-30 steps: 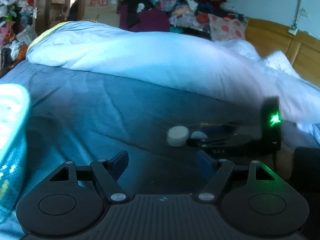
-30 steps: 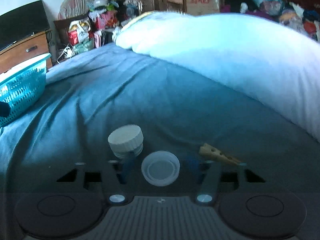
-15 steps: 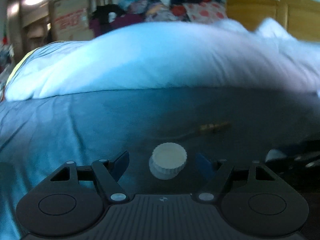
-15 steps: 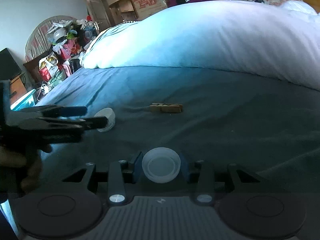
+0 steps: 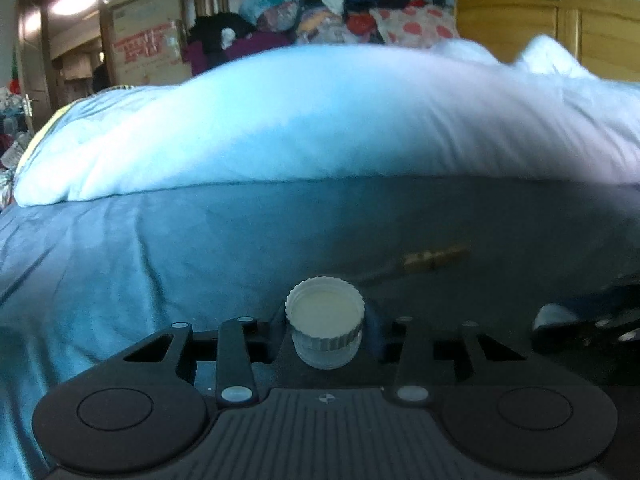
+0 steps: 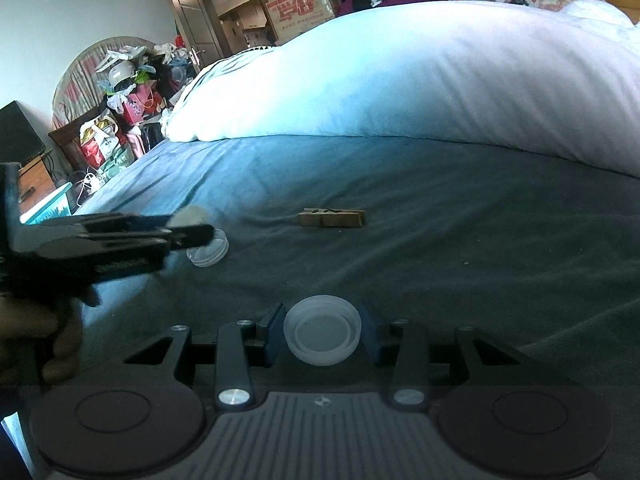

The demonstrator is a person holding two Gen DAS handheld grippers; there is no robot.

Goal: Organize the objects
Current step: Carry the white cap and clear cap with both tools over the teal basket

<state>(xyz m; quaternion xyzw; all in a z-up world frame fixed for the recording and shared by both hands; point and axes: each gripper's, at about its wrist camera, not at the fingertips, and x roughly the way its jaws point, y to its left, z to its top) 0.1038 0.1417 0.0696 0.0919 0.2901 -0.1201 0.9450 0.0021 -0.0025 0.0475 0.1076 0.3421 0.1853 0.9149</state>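
**Kid A:** What changed from the picture half a second before?

**Kid B:** The left gripper (image 5: 325,326) had its fingers spread wide then, with the ribbed jar cap (image 5: 325,326) sitting loose between them. By now the fingers had closed in and were pinching the cap on both sides. The right gripper (image 6: 322,334) had not changed. It was pinching the smooth lid (image 6: 322,334) before, and it was pinching it now.

**Kid A:** What did the two things look like?

**Kid B:** The ribbed jar cap was round and white, with little ridges all around its edge and a see-through ring under it. The smooth lid was round too, milky plastic, lying open side up with rings inside. Past the right gripper's fingers lay a wooden clothespin (image 6: 331,218), long, flat and brown. It was well apart from both tools.

**Kid A:** Could you see one tool from the other?

**Kid B:** Yes. In the right view the left gripper (image 6: 192,234) was off to the left, black and flat, with a hand (image 6: 38,338) under it. In the left view, the right tool was only a dark blur at the right edge.

**Kid A:** What was under everything?

**Kid B:** A blue bedsheet (image 6: 400,184), soft and wrinkly. Behind it lay a big puffy white quilt (image 5: 320,120). Far back stood cardboard boxes (image 6: 300,0), heaps of clothes and bags, and a door.
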